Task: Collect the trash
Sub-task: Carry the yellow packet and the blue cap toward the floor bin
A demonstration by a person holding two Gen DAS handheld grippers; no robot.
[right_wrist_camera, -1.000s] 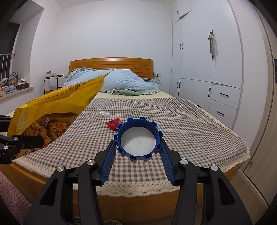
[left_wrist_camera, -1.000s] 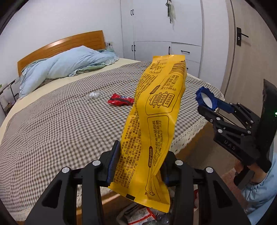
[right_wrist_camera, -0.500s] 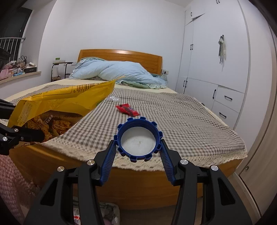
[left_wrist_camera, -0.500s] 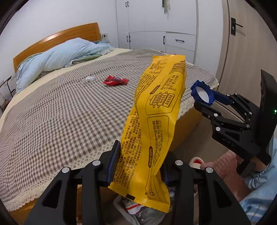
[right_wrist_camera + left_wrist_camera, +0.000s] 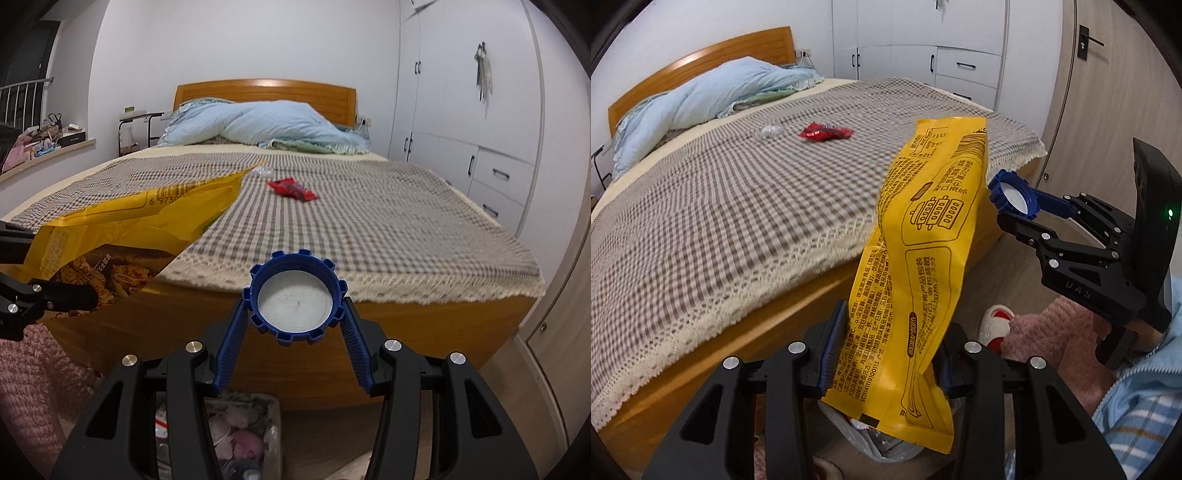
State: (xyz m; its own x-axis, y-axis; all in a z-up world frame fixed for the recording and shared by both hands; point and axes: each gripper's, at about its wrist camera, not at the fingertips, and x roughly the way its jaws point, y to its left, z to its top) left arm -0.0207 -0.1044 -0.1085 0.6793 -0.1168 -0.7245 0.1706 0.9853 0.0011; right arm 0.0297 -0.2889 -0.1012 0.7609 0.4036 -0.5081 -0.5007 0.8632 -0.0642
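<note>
So both hands are full right now. My left gripper [image 5: 886, 347] is clamped on the yellow snack bag [image 5: 923, 258], pinching it near the bottom end so it sticks up and forward. My right gripper [image 5: 295, 332] is squeezed on the blue cap [image 5: 297, 301], open side facing the camera, white liner showing.

What's changed: a second ago I was looking pretty much level across the bed [image 5: 720, 221], and the trash bin was barely peeking in at the bottom of the frame. Now both hands have dropped and tipped downward, the bed edge has slid up in both views, and the bin [image 5: 240, 435] sits right under my right gripper, already stuffed with wrappers and tissue. In the left view the bag's lower end hangs just over the lined bin [image 5: 879, 439] too. Neither grip has changed at all, same hold on both things the whole way.

My read is that I'm basically lined up for the drop; letting go is what's left for these two.

Not done though. The red wrapper [image 5: 825, 132] and a little clear crumpled bit of plastic [image 5: 772, 130] beside it are both where they were on the checkered blanket, well away from me.
</note>
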